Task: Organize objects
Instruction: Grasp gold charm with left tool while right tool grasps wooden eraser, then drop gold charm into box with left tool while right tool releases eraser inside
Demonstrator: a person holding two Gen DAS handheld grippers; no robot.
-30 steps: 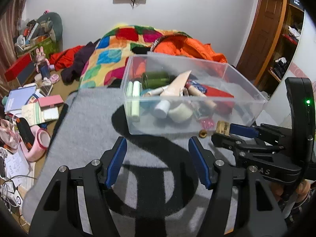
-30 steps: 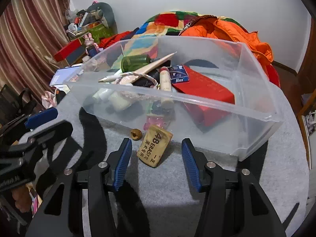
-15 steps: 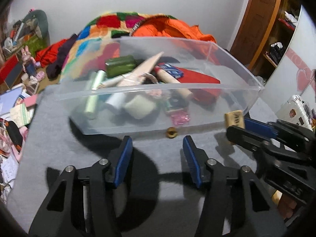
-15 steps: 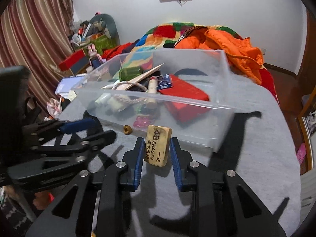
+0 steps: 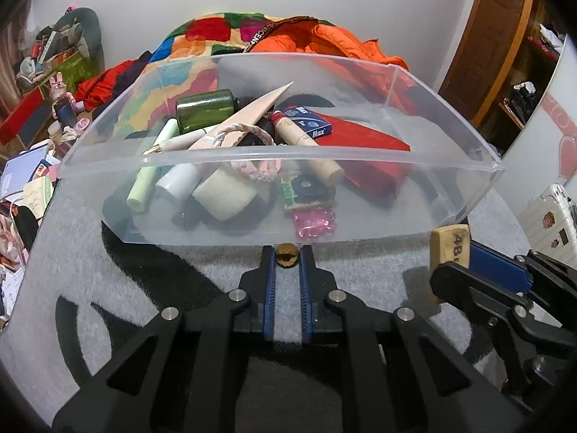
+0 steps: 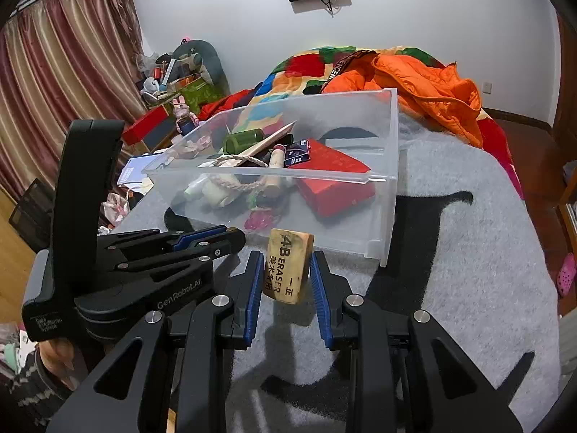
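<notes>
A clear plastic bin (image 5: 479,166) stands on a grey blanket (image 5: 90,270), holding a green bottle (image 5: 205,110), tubes, a bracelet, a red box (image 5: 364,144) and other small items. My left gripper (image 5: 287,254) is shut on a small brown bead (image 5: 287,255) just in front of the bin's near wall. My right gripper (image 6: 286,270) is shut on a tan 4B eraser (image 6: 288,267) and holds it off the blanket, near the bin (image 6: 391,180). The eraser also shows in the left wrist view (image 5: 449,245).
Beyond the bin lie a colourful quilt (image 6: 295,68) and an orange jacket (image 6: 425,83). Clutter of boxes and papers (image 5: 25,166) fills the floor at left. A wooden door (image 5: 497,36) and shelves stand at right, with a white suitcase (image 5: 551,216).
My left gripper has moved forward to the bin's front and closed on the brown bead. My right gripper has lifted the eraser slightly while keeping hold of it.
</notes>
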